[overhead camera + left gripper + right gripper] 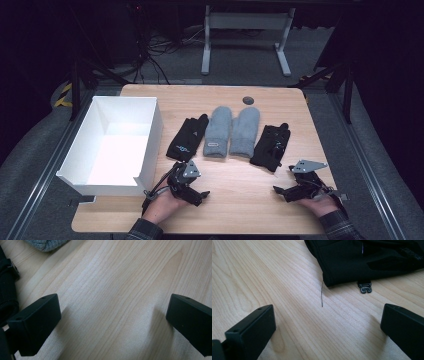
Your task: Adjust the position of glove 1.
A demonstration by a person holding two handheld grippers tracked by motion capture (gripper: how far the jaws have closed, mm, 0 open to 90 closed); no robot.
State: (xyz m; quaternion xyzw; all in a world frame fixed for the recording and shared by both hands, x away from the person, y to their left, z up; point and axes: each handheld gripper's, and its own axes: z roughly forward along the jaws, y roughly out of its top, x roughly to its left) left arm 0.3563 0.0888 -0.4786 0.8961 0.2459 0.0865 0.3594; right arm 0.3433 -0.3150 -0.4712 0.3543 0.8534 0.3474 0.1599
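Note:
Four gloves lie in a row across the wooden table [235, 195]. From the left they are a black glove [187, 138], two grey knitted mittens [218, 131] [244, 131], and a second black glove [270, 146]. My left gripper [199, 196] rests low on the table in front of the left black glove, jaws wide open over bare wood [112, 315]. My right gripper [283, 181] rests in front of the right black glove [367, 260], also open, with nothing between its jaws. A loose thread [322, 293] and a small black clip [365, 286] hang from that glove's cuff.
An empty white box [112, 145] stands on the table's left part, beside my left gripper. A round dark grommet [248, 100] sits near the far edge. Beyond the table are a white desk frame [245, 35] and cables on the floor.

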